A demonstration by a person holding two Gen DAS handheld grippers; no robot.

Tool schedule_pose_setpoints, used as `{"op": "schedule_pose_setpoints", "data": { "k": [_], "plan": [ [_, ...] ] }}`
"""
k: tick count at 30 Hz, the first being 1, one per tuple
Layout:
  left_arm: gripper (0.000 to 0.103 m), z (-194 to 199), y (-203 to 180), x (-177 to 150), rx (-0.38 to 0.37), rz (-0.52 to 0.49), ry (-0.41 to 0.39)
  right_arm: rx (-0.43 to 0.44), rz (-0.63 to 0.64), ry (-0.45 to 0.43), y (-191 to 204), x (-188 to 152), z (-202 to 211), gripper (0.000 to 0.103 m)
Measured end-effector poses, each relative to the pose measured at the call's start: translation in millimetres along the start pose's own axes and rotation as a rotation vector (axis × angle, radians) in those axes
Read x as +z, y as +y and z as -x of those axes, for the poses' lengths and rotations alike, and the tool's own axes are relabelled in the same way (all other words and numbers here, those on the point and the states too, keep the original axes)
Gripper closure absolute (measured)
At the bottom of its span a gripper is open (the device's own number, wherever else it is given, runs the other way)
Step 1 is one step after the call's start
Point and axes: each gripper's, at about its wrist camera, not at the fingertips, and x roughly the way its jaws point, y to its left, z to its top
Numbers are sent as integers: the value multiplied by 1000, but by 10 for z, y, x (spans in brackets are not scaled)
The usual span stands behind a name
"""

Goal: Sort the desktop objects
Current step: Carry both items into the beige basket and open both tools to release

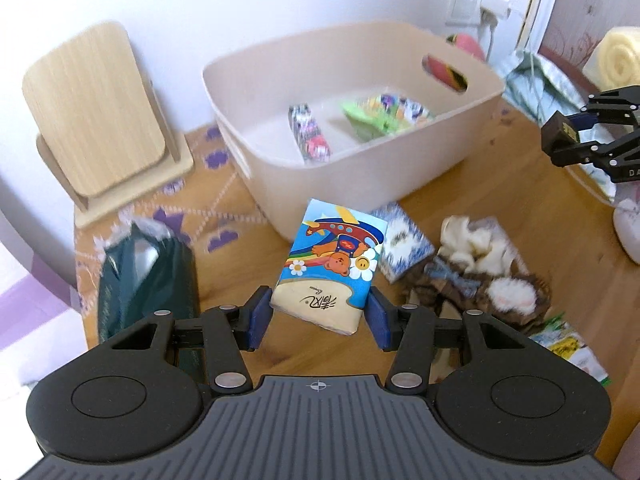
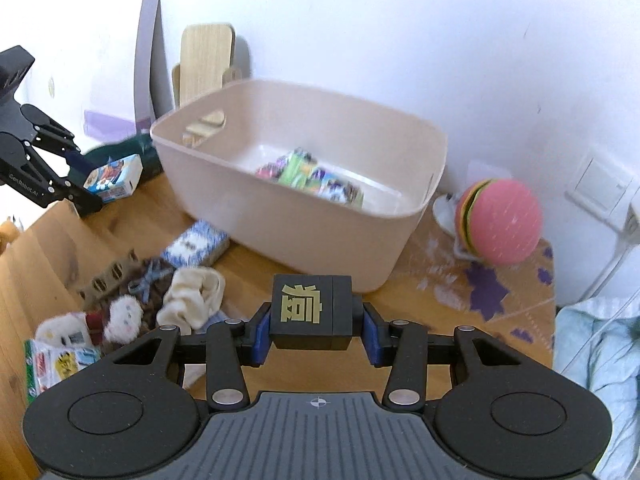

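My left gripper (image 1: 318, 316) is shut on a tissue pack (image 1: 334, 262) printed with a cartoon bear, held above the wooden desk in front of the beige bin (image 1: 280, 184). It also shows in the right wrist view (image 2: 114, 178), held by the left gripper (image 2: 80, 178). My right gripper (image 2: 312, 332) is shut on a black cube (image 2: 312, 310) with a gold character, held in front of the bin (image 2: 280, 232). That cube and right gripper (image 1: 560, 136) also show at the right edge of the left wrist view. Colourful packets (image 1: 384, 114) lie inside the bin.
On the desk lie a blue-white tissue pack (image 1: 402, 240), a pile of plush toys and socks (image 1: 476, 268), a dark green bag (image 1: 148, 272) and snack packets (image 2: 56, 362). A wooden stand (image 1: 96, 116) is left of the bin. A burger-shaped ball (image 2: 500, 222) sits right of it.
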Motion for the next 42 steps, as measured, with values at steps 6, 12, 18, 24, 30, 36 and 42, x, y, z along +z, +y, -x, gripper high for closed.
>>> {"op": "schedule_pose_setpoints", "data": {
  "k": [6,12,18,24,30,36,42],
  "plan": [
    [52,194,-13,196,3,-30,-71,-15,-22,-58,-70,177,150,61],
    [52,331,22,377,11,-21,-142,-30,-59,-97,-155,339,183,61],
    [52,344,25,566,20,-31,-178,-52,-73,-140,-208,497,156,61],
    [52,236,-31,772,16,-34,-198,-48,-90,-181,-227,716,48,61],
    [52,63,-107,880,45,-10,-194,-45,-90,-202,-221,913,-100,61],
    [52,-109,-157,945,61,7,-170,-41,-109,-189,-226,1009,-293,61],
    [52,-319,-166,1008,80,65,-100,-40,-136,-150,-248,1048,-508,61]
  ]
}}
